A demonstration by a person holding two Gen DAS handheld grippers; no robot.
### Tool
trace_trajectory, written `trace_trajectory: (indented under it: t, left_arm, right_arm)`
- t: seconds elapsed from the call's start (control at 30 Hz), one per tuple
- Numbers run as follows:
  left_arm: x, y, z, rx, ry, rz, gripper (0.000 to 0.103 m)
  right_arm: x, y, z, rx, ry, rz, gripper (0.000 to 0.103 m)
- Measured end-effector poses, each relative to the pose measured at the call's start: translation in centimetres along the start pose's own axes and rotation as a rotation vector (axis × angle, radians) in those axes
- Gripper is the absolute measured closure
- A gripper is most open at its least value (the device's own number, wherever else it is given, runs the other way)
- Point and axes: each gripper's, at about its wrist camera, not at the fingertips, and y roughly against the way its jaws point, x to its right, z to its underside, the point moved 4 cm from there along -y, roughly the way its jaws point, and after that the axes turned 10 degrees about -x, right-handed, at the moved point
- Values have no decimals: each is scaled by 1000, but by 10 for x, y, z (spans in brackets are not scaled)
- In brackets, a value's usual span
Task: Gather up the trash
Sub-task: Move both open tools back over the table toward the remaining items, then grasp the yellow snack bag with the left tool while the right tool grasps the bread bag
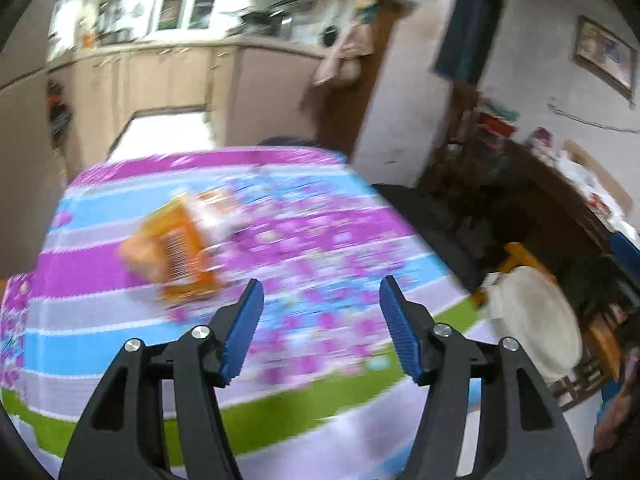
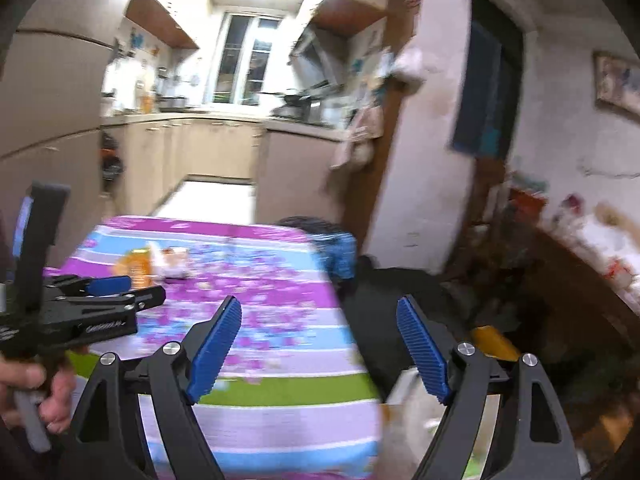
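An orange wrapper [image 1: 176, 252] lies flat on the table [image 1: 100, 344], on its striped pink, blue and green cloth, toward the far left part of the top; motion blur hides its print apart from a barcode. A pale scrap [image 2: 172, 262] sits just beside it. The left claw [image 1: 320, 296] hangs over the cloth near the wrapper, jaws wide and empty. The right claw [image 2: 320, 320] is over the table's right edge, also wide and empty.
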Motion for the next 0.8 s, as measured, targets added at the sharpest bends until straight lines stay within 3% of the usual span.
trace_trajectory:
  t: [0.1, 0.2, 0.3, 0.37, 0.47, 0.53, 0.67, 0.8]
  left_arm:
    - [-80, -14, 12, -56, 129, -68, 43]
    - [-147, -23, 18, -96, 271, -94, 43]
    - [-180, -36, 16, -144, 362, -72, 43]
    - [-179, -39, 8, -134, 344, -74, 41]
    - [-145, -50, -7, -125, 235, -43, 35]
    - [-127, -63, -10, -137, 175, -70, 35]
    - [-127, -81, -22, -134, 225, -98, 39]
    - [-116, -83, -34, -113, 201, -145, 41]
  right_arm:
    - [-21, -16, 4, -38, -15, -132, 23]
    - [-36, -33, 13, -77, -20, -185, 23]
    - [-50, -51, 23, -121, -25, -233, 23]
    - [-58, -63, 28, -141, -24, -257, 23]
    - [-67, -78, 35, -168, -19, -279, 23]
    - [-64, -88, 37, -182, -26, -288, 23]
    - [-61, -102, 41, -204, -40, -304, 23]
    - [-58, -110, 47, -217, -43, -316, 23]
